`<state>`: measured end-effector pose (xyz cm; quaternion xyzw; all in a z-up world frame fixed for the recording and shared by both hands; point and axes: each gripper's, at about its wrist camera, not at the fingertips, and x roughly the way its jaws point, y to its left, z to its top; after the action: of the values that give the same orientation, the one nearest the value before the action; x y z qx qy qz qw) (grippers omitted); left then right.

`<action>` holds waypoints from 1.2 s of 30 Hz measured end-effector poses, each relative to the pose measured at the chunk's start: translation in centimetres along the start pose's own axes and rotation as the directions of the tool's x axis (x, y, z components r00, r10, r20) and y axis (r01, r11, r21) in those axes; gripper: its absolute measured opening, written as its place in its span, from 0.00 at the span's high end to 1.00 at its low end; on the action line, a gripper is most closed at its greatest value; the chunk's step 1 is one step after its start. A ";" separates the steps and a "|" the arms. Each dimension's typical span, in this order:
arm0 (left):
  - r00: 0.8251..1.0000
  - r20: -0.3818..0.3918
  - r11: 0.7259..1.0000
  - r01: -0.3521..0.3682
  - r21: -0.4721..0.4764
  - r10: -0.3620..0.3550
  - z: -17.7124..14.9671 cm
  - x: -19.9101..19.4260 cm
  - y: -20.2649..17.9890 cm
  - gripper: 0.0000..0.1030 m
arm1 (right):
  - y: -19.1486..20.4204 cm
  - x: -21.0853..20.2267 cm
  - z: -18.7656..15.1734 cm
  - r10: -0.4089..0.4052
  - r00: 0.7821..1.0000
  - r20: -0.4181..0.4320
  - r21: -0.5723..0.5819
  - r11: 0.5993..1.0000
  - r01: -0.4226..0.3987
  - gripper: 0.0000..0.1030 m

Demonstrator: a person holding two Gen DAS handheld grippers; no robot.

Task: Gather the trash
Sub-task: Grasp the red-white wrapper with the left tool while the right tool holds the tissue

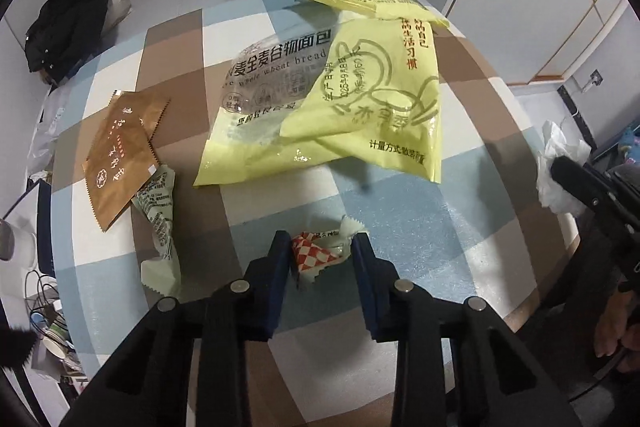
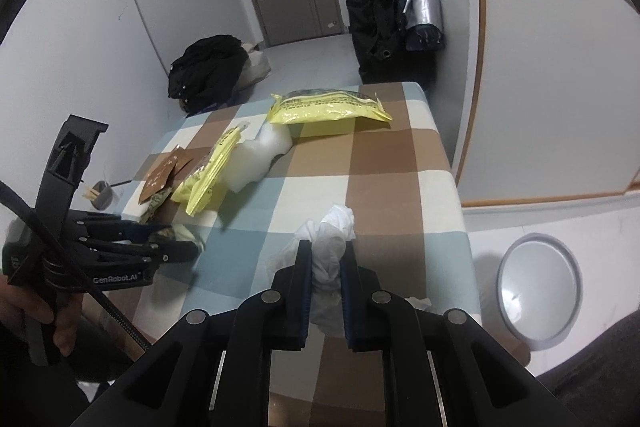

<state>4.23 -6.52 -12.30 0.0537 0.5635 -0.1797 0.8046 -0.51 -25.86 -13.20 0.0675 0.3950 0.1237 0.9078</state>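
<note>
My left gripper (image 1: 321, 243) is shut on a small red-and-white checked wrapper (image 1: 316, 251), held just above the checked tablecloth (image 1: 420, 227). A large yellow bread bag (image 1: 328, 107) lies beyond it, a brown sachet (image 1: 120, 155) and a pale green wrapper (image 1: 158, 211) to its left. My right gripper (image 2: 325, 247) is shut on a crumpled white tissue (image 2: 332, 239) over the table's right part. The left gripper (image 2: 176, 243) shows at the left of the right wrist view.
A second yellow bag (image 2: 328, 107) lies at the table's far end, with white foam (image 2: 260, 155) beside it. A grey round bin lid (image 2: 540, 291) sits on the floor right of the table. Black coats (image 2: 208, 67) lie and hang behind. A cup (image 2: 102, 195) stands left.
</note>
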 end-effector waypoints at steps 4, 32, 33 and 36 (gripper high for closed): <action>1.000 -0.001 1.000 0.003 -0.016 -0.003 -0.1 -0.1 0.0 0.75 | 0.1 -0.1 0.0 0.004 1.000 0.001 -0.006 1.000 -0.004 0.88; 0.968 0.246 0.993 0.076 -0.085 -0.053 0.3 -9.9 -1.1 0.76 | 0.5 -6.2 2.8 0.053 0.988 0.142 -0.037 0.998 -0.049 0.88; 0.964 0.258 0.994 0.080 -0.076 -0.058 0.6 -10.5 -1.6 0.76 | 0.5 -6.7 3.1 0.053 0.987 0.153 -0.042 0.998 -0.047 0.88; 0.957 0.279 0.994 0.096 -0.054 -0.077 1.4 -11.5 -2.7 0.76 | 0.0 -8.2 4.2 0.058 0.982 0.181 -0.049 0.998 -0.050 0.88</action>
<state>1.08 -6.79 -0.86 -0.0237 0.4532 -0.2012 0.8681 -2.82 -28.22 -4.64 0.0690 0.3054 0.1502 0.9378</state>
